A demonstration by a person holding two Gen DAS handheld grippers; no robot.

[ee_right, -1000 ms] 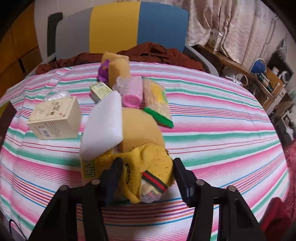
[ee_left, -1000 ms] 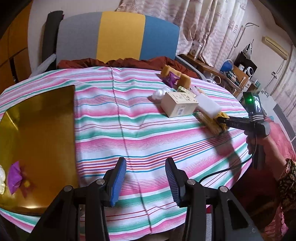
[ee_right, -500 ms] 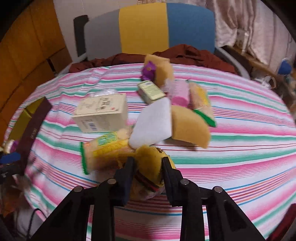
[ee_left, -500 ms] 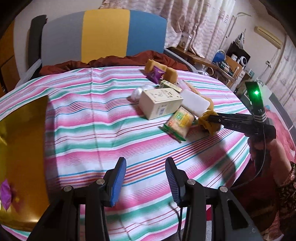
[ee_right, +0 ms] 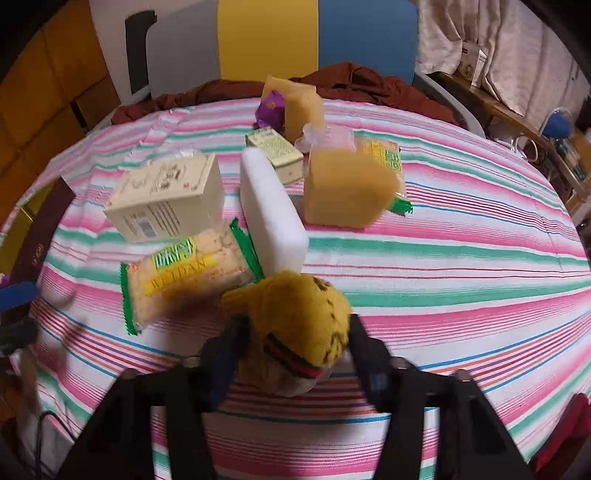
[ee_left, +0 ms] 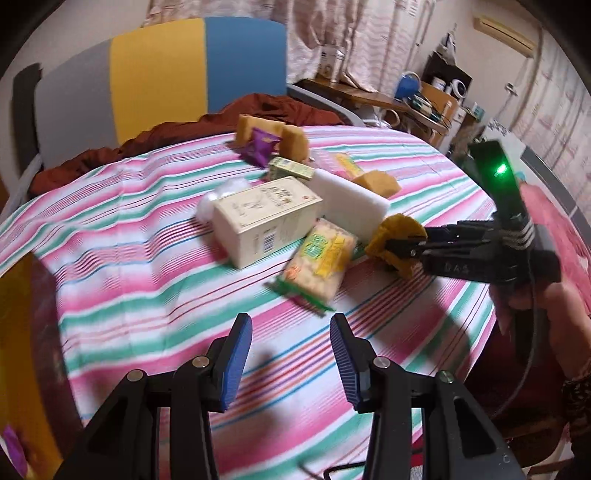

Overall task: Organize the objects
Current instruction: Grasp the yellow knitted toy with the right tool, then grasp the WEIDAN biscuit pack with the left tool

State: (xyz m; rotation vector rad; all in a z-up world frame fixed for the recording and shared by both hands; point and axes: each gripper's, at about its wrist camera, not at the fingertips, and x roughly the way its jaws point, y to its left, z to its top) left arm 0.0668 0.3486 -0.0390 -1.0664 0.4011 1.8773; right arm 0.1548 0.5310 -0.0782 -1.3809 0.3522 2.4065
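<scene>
- Behind my worktop stands a chair with a backrest in grey, yellow and blue panels.
- A rust-brown cloth lies bunched along the worktop's far edge, at the foot of that backrest.
- Pale patterned curtains hang at the back of the room.
- A wooden side desk beneath them is cluttered; I make out a blue round object on it.
- An air conditioner sits high on the wall to my right.
</scene>
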